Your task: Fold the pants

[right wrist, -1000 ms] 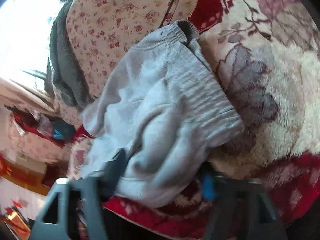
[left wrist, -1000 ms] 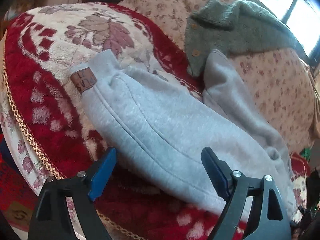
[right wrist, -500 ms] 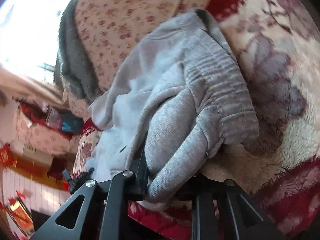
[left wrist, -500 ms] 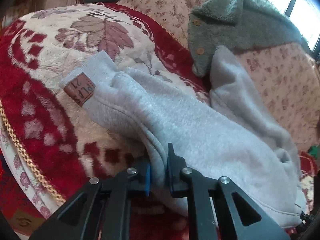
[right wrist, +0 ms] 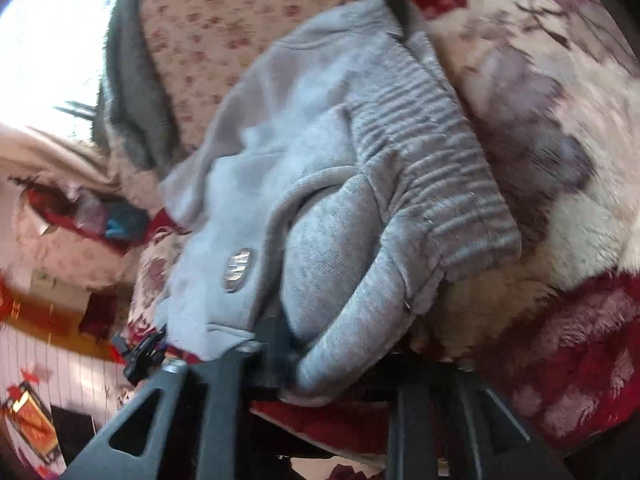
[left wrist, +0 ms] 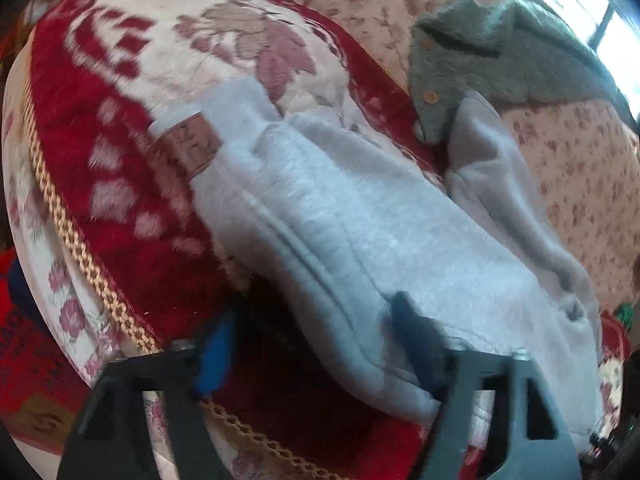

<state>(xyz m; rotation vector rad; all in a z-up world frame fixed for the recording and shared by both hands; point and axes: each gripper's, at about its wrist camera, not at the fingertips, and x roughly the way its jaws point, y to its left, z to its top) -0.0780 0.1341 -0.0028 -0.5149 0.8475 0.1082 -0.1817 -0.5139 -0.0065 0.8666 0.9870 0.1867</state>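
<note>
Light grey fleece pants (left wrist: 360, 224) lie on a red and cream floral blanket (left wrist: 100, 128), a brown patch (left wrist: 192, 150) near the cuff end. My left gripper (left wrist: 316, 344) is open, its jaws wide on either side of the pants' near edge, holding nothing. In the right wrist view the ribbed waistband (right wrist: 432, 168) and bunched grey cloth (right wrist: 332, 256) fill the middle. My right gripper (right wrist: 344, 364) has its jaws apart with the bunched cloth lying between them; the right fingertip is hidden under cloth.
A grey-green fuzzy garment with buttons (left wrist: 480, 60) lies on the flowered sofa back (left wrist: 580, 168) behind the pants. The blanket's gold braided edge (left wrist: 80, 252) runs along the near left. Bright window at the far right.
My left gripper was shut on the pants' edge half a second ago and has opened and let go. My right gripper's jaws have widened around the bunched cloth.
</note>
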